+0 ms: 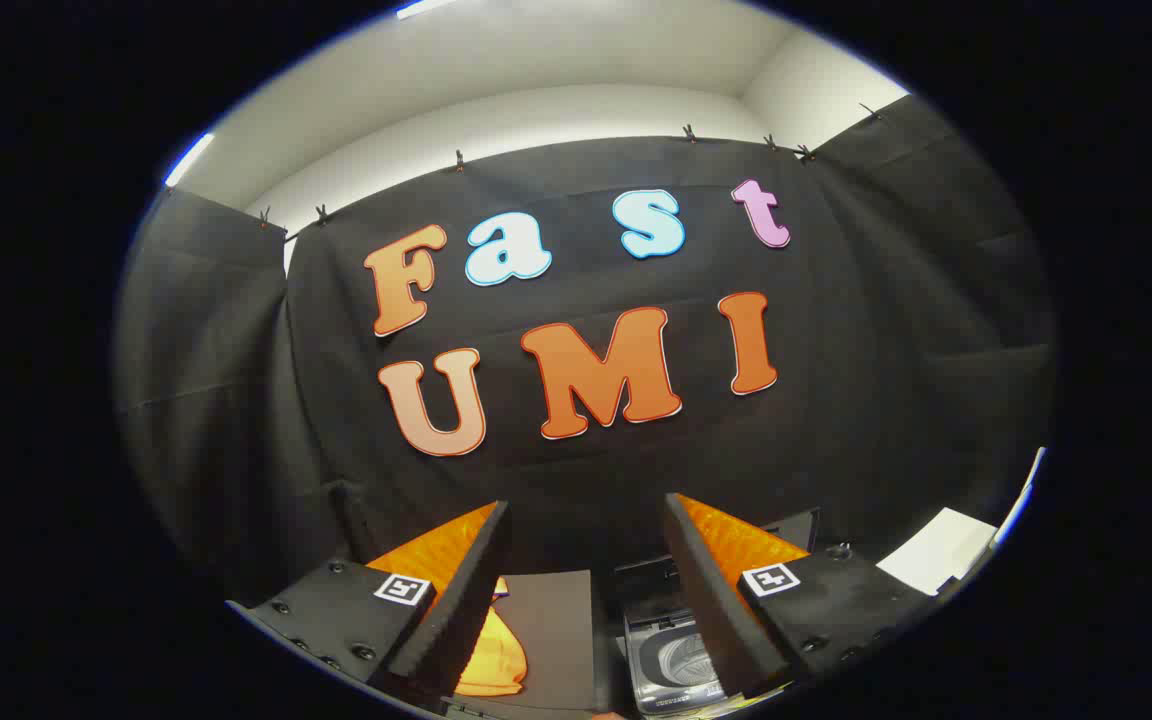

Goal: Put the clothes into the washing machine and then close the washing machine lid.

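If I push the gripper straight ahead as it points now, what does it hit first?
Probably the booth's black cloth wall. The open fingers aim above the orange garment and washing machine; depth is unclear.

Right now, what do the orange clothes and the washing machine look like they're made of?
The orange clothes beside the left finger look like soft, slightly shiny fabric, going by the folds. The washing machine between the fingers seems to be glossy plastic with a metallic-looking drum, though too small to confirm. The gripper is open, holding nothing.
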